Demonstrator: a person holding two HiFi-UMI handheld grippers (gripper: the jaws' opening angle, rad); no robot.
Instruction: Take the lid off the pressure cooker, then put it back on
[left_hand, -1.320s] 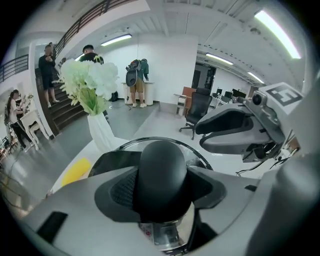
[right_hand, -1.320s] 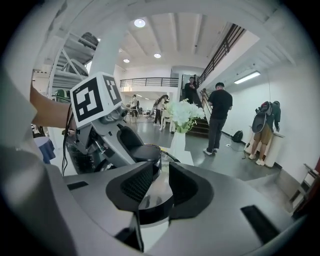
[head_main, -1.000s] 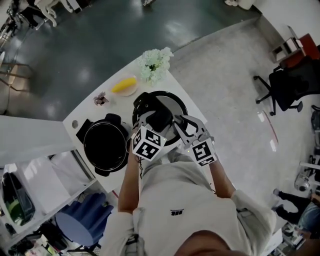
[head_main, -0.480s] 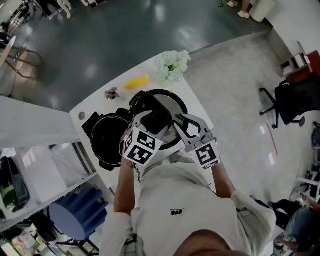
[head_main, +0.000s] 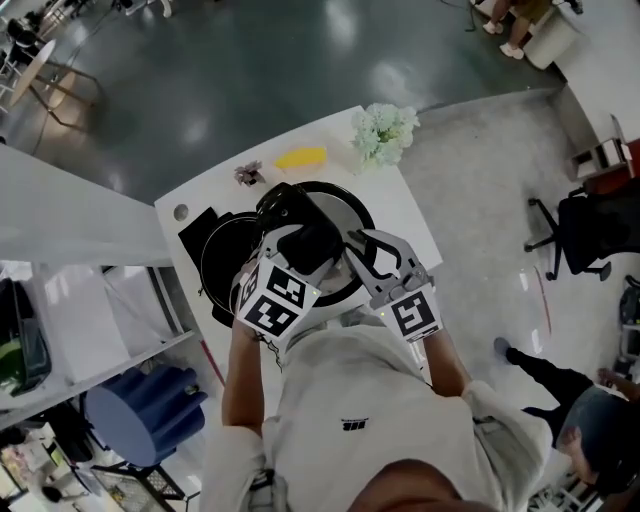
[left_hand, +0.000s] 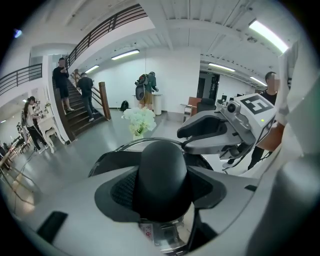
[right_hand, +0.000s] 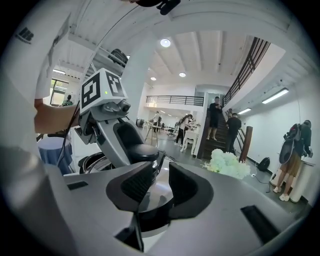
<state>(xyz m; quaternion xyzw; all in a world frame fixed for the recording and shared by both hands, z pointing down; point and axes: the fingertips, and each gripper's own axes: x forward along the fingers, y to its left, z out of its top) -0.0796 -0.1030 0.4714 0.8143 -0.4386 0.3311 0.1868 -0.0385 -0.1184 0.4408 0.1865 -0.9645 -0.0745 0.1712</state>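
Lid (head_main: 350, 213) off the pot (head_main: 220, 262), held in the air and overlapping the pot's right side in the head view. Pot stood open on the white table (head_main: 400, 205), its inside dark.

Left gripper (left_hand: 162, 187): jaws fairly wide, clamped on the lid's knob (left_hand: 162, 167), pads against its flanks. The knob is the natural lifting point, at the lid's centre, so the weight hung evenly under it.

Right gripper (right_hand: 161, 186): jaws narrow, set at the lid's edge on the side away from the pot, rim between them. They seemed to pinch it, though the contact was hard to read. Judged a steadying hold, to stop a wide disc from tipping or swinging on the one knob.

Materials: knob a smooth, matt black dome, probably plastic. Lid face bright metal, mirror-like, ringed by a black band. Jaw pads dark and cross-hatched for grip, on grey moulded fingers.

Beyond the pot, on the table's far side: a bunch of pale flowers (head_main: 385, 130) and a yellow object (head_main: 300, 158).

Judgement: removal done; refitting next, which calls for the lid level and centred over the pot.
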